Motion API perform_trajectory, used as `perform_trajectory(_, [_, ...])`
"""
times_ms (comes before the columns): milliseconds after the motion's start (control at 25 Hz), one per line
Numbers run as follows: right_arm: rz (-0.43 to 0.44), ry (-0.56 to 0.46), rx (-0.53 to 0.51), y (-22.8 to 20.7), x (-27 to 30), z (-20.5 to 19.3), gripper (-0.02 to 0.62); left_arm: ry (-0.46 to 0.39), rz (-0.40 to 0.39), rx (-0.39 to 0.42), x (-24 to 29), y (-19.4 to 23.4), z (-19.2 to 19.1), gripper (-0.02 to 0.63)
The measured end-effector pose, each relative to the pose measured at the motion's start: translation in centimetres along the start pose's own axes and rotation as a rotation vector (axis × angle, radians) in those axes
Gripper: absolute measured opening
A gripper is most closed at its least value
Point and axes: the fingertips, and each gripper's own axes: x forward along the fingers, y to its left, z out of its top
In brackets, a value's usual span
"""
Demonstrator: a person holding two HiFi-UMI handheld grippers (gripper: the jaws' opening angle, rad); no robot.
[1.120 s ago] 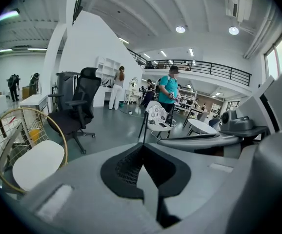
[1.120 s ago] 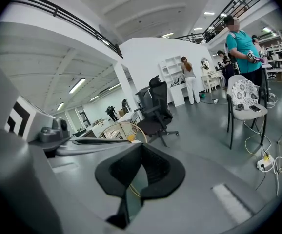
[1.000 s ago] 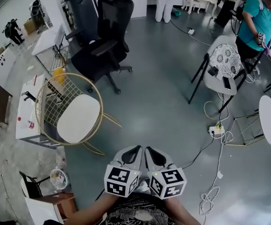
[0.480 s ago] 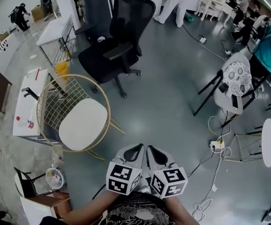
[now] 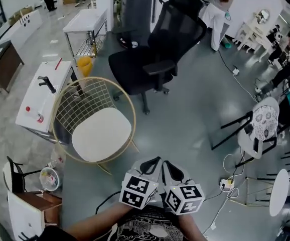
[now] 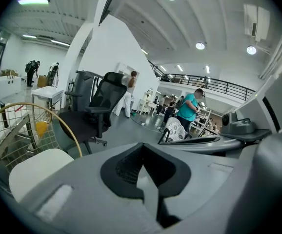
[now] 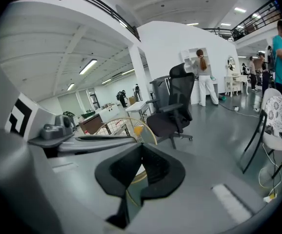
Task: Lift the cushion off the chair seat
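The round white cushion (image 5: 101,134) lies on the seat of the gold wire chair (image 5: 74,100), to the far left of both grippers. The left gripper (image 5: 153,161) and right gripper (image 5: 167,164) hang side by side, jaws clenched on nothing. I judge this the approach: next, reach over, open the jaws and grasp the cushion's rim.

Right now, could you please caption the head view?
Left gripper and right gripper, both shut, short of the white cushion on the wire chair.

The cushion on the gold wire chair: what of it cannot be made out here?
Head view: the cushion underside and any fastening, hidden by its own top.
Left gripper view: its near edge, covered by the left gripper.
Right gripper view: almost all of it, behind the right gripper.
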Motion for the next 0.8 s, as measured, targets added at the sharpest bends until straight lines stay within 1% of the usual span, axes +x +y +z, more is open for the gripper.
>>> perform_trajectory(120, [0.044, 0.018, -0.022, 1.0, 2.0, 0.2, -0.005, -0.033, 0.044, -0.03, -0.4, 2.3, 0.5, -0.009])
perform_trajectory(320, [0.148, 0.055, -0.084, 3.9, 5.1, 0.4, -0.005, -0.061, 0.156, -0.063, -2.1, 6.5, 0.8, -0.009])
perform_trajectory(440, [0.209, 0.089, -0.115, 5.1, 7.0, 0.5, -0.005, -0.075, 0.214, -0.098, -2.5, 8.4, 0.8, -0.009])
perform_trajectory(640, [0.331, 0.135, -0.155, 5.9, 10.1, 1.3, -0.005, -0.103, 0.338, -0.154, -2.5, 11.7, 1.7, -0.009])
perform_trajectory(800, [0.428, 0.18, -0.177, 5.5, 12.2, 2.4, -0.005, -0.111, 0.429, -0.204, -1.6, 12.9, 2.3, -0.009])
